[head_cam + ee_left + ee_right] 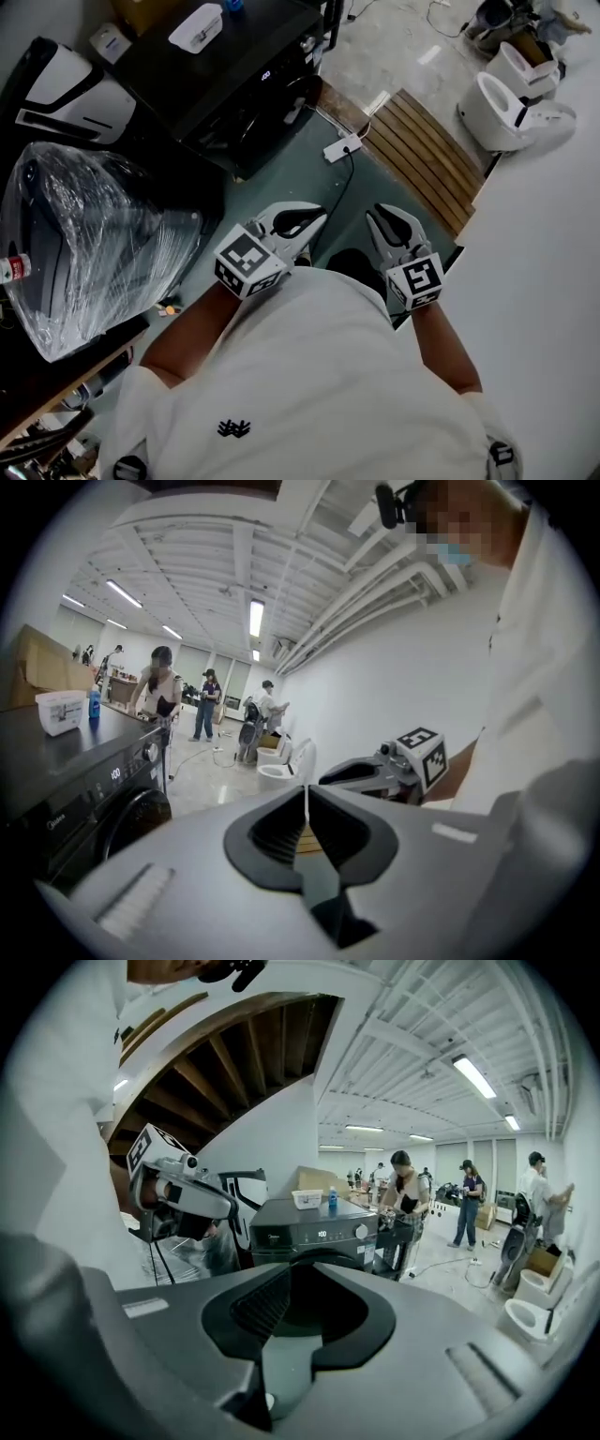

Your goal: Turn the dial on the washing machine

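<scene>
Head view: left tongs (317,219) and right tongs (382,217) sit low, close to me and well apart from the black washing machine (234,89) ahead-left. I can't make out the dial here.

Left gripper view: left tongs closed, empty.

Right gripper view: right tongs slightly parted, nothing between. The dial (362,1231) is on the machine's front panel, right of the display (322,1235).

Risk: that narrow gap probably won't clear the dial, so the tips butt it or skid off.
</scene>
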`<control>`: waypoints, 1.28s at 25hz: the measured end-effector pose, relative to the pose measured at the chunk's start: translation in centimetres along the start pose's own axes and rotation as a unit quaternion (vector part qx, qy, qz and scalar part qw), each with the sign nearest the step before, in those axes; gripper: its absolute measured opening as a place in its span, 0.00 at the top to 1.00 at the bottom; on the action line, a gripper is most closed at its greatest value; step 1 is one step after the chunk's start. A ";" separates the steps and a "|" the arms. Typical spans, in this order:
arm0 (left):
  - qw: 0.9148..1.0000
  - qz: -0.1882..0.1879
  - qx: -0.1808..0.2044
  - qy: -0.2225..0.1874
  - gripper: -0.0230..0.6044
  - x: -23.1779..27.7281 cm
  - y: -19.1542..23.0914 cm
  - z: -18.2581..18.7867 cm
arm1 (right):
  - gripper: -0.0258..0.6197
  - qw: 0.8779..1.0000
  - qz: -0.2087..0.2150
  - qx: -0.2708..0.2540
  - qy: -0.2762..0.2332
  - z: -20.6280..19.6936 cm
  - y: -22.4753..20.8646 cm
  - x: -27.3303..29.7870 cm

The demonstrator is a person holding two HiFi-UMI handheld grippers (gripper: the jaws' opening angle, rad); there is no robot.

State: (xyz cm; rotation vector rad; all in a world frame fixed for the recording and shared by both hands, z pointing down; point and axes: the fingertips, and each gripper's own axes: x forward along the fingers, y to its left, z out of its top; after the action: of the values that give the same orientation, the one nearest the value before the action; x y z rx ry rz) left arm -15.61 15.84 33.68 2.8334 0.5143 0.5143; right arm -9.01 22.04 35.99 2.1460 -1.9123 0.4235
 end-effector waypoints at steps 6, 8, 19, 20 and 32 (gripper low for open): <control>0.996 0.074 -0.021 -0.033 0.87 0.2 6.9 3.1 | 0.85 0.996 0.067 -0.061 0.018 2.1 -5.2 8.9; 0.992 0.111 -0.034 -0.044 0.87 0.5 9.6 3.9 | 0.84 0.993 0.086 -0.077 0.021 2.6 -7.6 12.4; 0.949 0.287 -0.099 -0.089 0.87 5.8 18.2 9.5 | 0.79 0.968 0.205 -0.135 0.049 3.2 -20.1 30.0; 0.944 0.300 -0.105 -0.091 0.87 6.2 18.6 9.7 | 0.78 0.966 0.211 -0.141 0.051 2.9 -20.8 31.6; 0.903 0.390 -0.157 -0.086 0.87 6.5 19.9 9.2 | 0.68 0.962 0.195 -0.175 0.081 0.1 -25.2 45.6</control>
State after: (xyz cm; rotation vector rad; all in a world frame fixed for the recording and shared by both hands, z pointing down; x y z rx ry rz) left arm -0.53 -1.29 32.52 2.6228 -0.7143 0.4044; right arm 20.74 -17.16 53.00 1.4735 -2.1258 0.2904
